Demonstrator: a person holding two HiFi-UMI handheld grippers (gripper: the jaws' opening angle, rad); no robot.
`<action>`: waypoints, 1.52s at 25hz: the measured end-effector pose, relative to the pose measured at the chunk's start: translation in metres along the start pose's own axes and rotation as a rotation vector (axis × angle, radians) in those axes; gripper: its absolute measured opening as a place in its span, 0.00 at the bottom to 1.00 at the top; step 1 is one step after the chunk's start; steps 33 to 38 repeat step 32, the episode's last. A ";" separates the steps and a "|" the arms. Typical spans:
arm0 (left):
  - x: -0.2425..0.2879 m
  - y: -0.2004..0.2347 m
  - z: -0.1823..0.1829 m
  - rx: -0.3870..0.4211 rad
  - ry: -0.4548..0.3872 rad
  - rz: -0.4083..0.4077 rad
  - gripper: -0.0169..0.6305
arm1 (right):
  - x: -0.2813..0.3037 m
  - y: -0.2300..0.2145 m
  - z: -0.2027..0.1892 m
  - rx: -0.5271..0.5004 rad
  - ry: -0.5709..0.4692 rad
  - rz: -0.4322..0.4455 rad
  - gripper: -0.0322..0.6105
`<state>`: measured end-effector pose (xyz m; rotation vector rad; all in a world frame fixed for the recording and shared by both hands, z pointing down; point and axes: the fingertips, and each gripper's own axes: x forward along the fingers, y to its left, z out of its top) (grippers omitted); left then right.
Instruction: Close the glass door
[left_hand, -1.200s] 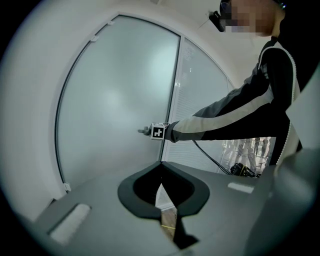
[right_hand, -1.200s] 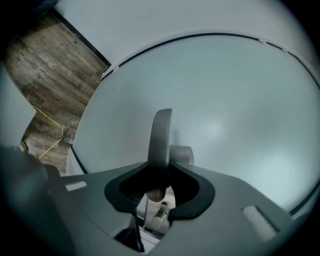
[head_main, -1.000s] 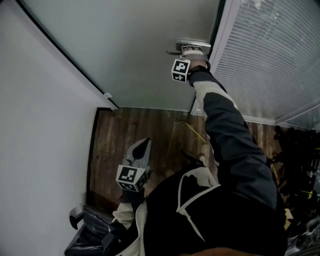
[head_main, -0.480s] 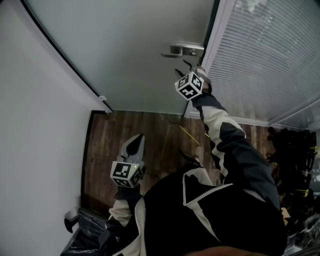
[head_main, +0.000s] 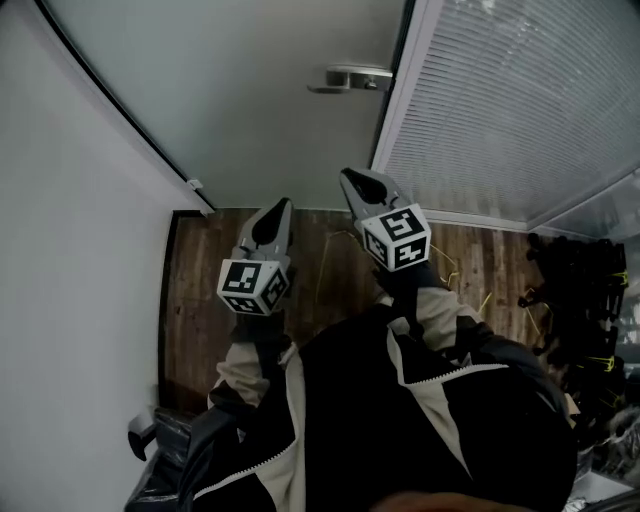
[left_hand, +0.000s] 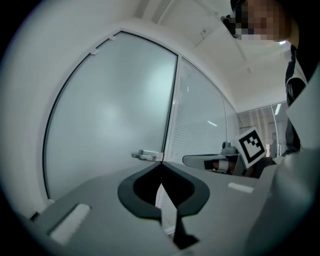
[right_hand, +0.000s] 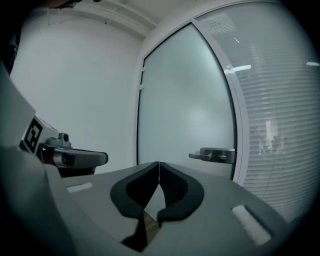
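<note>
Entry: door-closing task, late stage.

- Glass door (head_main: 260, 90): frosted pane. Its handle edge lies along the white frame (head_main: 398, 95) of the blinds panel (head_main: 500, 110), with only a thin dark seam between them. No open gap shows in either gripper view.
- Lever handle (head_main: 348, 78): horizontal, near the door's frame-side edge, and nothing touches it.
- Left gripper (head_main: 277, 212): jaws pressed together at the tips, nothing between them. It is held roughly level, pointing at the door and well apart from it.
- Right gripper (head_main: 352, 180): jaws closing, tips all but meeting, nothing between them. It sits beside the left gripper, aimed towards the door and well short of the handle.
- Below both grippers is the wooden floor (head_main: 200, 290); a white wall (head_main: 70, 250) is on the left.

Judgement: the door appears to be shut against its frame, so the main work looks done. Whether the latch has caught cannot be told from these views. What may remain is a check push on the pane or handle; otherwise nothing is left.
</note>
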<state>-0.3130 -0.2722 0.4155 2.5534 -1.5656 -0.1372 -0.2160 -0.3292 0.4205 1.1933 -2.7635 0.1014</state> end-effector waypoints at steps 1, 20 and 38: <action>0.002 -0.003 0.001 -0.001 -0.005 -0.006 0.04 | -0.008 0.002 -0.003 0.017 0.000 -0.003 0.06; 0.035 -0.044 -0.002 0.028 -0.014 -0.052 0.03 | -0.052 -0.011 -0.005 -0.052 0.020 -0.038 0.05; 0.034 -0.051 -0.002 0.041 -0.009 -0.060 0.03 | -0.055 0.000 -0.007 -0.067 0.032 -0.024 0.05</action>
